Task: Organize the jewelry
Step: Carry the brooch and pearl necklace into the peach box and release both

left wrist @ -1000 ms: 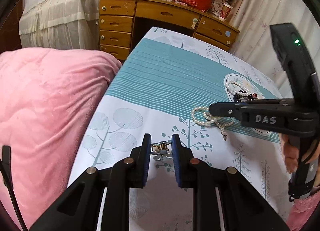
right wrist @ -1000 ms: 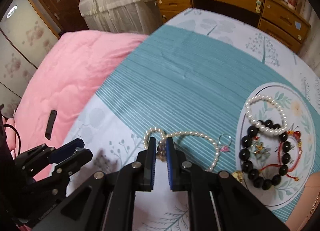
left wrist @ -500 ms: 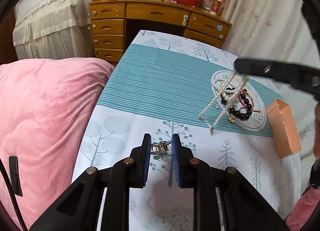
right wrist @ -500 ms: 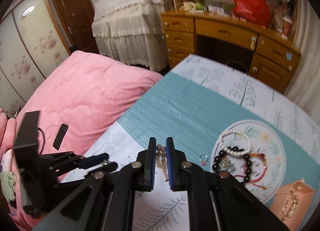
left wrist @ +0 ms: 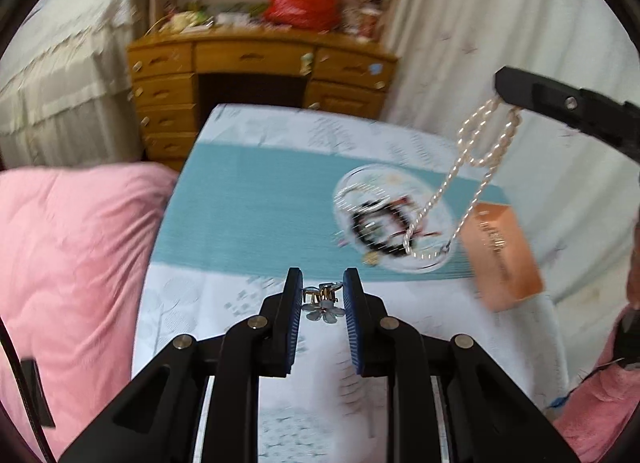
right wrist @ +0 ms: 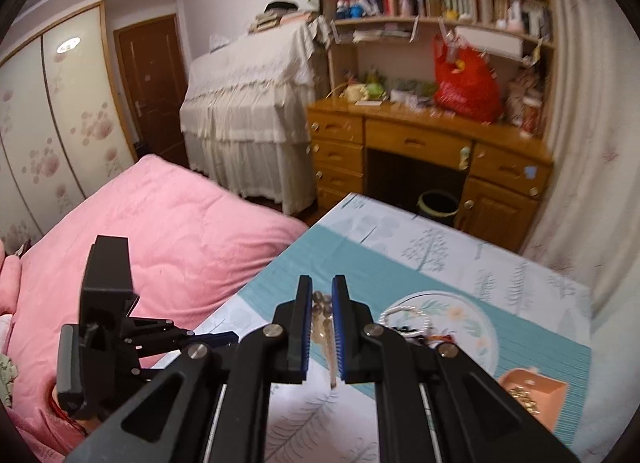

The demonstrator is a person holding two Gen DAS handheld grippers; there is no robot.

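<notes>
Lifted higher since earlier: pearl necklace [left wrist: 468, 167] pinched in R gripper [right wrist: 321, 327], dangling above jewelry plate [left wrist: 438, 265] & orange box [left wrist: 500, 251]; L gripper [left wrist: 322, 301] clamped on flower brooch [left wrist: 323, 303] over tablecloth [left wrist: 248, 203].

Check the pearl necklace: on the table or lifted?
Lifted. The necklace hangs in loops from the shut right gripper, swinging above the plate.
</notes>
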